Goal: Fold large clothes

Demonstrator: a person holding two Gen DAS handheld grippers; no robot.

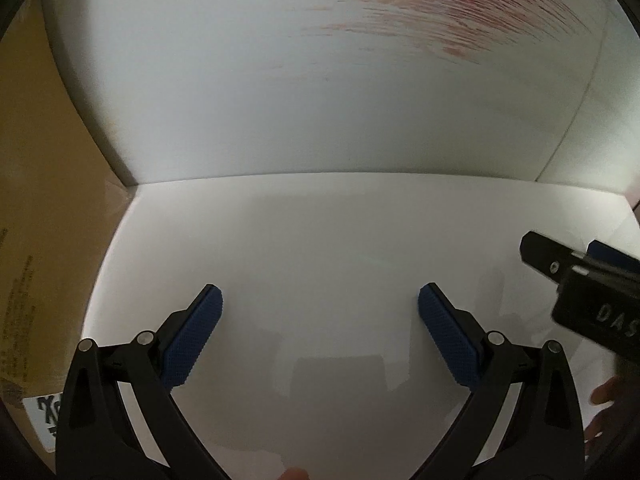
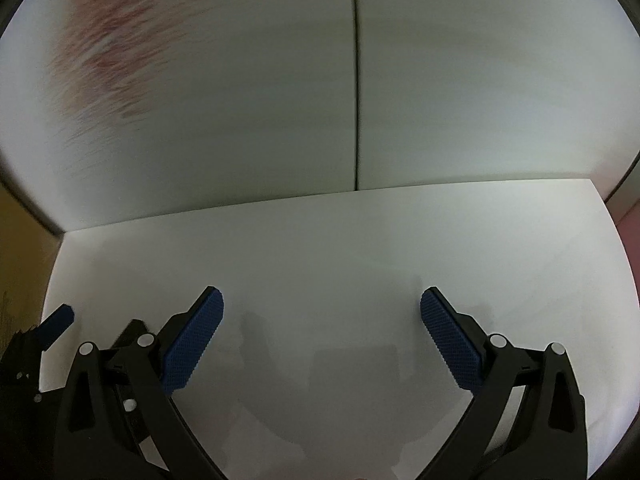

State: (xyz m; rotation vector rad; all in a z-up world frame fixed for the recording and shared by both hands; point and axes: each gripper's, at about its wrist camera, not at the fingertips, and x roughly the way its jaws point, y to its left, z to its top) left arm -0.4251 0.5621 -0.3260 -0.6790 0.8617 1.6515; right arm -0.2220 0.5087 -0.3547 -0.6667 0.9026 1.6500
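No garment shows in either view. My left gripper is open and empty, its blue pads wide apart above the white table. My right gripper is also open and empty above the same white table. The right gripper shows at the right edge of the left wrist view. The left gripper shows at the lower left of the right wrist view. The two grippers are side by side, close together.
A white wall with faint red and orange streaks stands behind the table; a dark vertical seam runs down it. A brown cardboard box stands at the table's left edge. The table's right edge is near.
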